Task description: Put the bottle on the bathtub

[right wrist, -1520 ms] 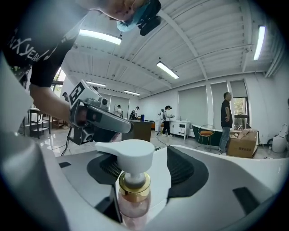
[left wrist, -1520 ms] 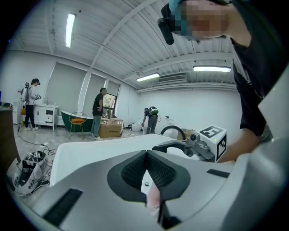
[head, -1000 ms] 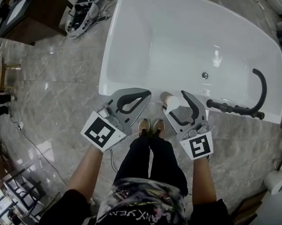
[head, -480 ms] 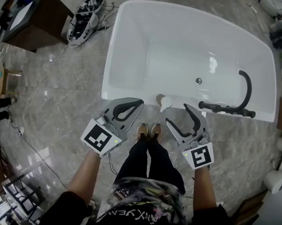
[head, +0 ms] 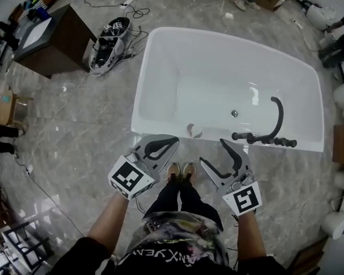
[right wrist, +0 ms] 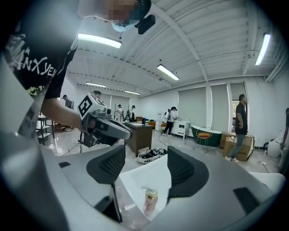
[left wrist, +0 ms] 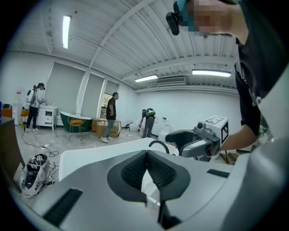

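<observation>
A small pink pump bottle stands upright on the near rim of the white bathtub. My right gripper is open and empty, drawn back from the rim with the bottle standing free beyond its jaws. My left gripper is shut with nothing in it, its pads pressed together, hovering over the floor just short of the tub's near edge, left of the bottle.
A black curved faucet with hand shower sits on the tub's near rim at right. A dark cabinet and a pile of gear and cables lie on the marble floor to the left. My feet are close to the tub.
Both grippers have pulled back from the tub rim. The right gripper let go of the bottle, which now stands alone on the rim. The head view has risen and widened.
</observation>
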`<action>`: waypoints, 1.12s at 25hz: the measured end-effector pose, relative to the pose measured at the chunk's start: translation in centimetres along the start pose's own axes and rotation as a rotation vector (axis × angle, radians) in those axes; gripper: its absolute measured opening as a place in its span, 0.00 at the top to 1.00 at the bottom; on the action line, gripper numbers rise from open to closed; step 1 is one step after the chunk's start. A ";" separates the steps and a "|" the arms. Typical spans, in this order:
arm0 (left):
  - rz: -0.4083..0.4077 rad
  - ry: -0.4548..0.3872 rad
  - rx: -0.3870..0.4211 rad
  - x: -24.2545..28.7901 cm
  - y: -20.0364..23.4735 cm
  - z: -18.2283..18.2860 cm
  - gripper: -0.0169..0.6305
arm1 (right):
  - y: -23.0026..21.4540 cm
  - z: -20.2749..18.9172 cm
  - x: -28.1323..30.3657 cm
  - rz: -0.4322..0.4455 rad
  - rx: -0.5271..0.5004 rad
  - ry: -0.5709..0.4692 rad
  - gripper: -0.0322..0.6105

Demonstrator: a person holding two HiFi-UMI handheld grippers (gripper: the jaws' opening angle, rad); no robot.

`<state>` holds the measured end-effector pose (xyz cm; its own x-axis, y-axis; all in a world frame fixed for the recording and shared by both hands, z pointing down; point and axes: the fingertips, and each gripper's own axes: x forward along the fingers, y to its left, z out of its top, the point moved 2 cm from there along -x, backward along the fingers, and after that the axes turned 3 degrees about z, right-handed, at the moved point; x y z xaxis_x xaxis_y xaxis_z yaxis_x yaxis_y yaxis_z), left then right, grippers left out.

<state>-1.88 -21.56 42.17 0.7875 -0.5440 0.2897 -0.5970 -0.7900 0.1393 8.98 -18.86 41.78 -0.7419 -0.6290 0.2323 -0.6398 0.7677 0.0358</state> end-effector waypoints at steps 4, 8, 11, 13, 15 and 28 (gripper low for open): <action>-0.016 -0.014 0.016 -1.8 -1.7 3.2 0.95 | 0.5 4.1 -1.3 0.012 0.009 -0.015 0.51; -0.017 -0.021 0.030 -3.3 -2.9 5.6 0.95 | 1.0 7.7 -2.4 0.026 0.000 -0.037 0.51; -0.013 -0.030 0.043 -4.3 -3.2 7.4 0.95 | 1.2 10.0 -2.8 0.041 -0.013 -0.046 0.51; -0.013 -0.034 0.054 -4.9 -3.4 8.5 0.95 | 1.6 11.2 -3.0 0.054 -0.016 -0.050 0.51; -0.014 -0.044 0.057 -5.4 -3.6 9.4 0.95 | 2.0 12.3 -3.2 0.061 -0.017 -0.065 0.51; -0.009 -0.080 0.083 -6.0 -4.0 11.8 0.95 | 2.6 14.2 -3.3 0.059 -0.036 -0.069 0.52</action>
<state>-2.45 -18.50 28.65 0.8044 -0.5550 0.2117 -0.5778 -0.8138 0.0620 6.94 -16.48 27.34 -0.7908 -0.5888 0.1672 -0.5881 0.8066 0.0591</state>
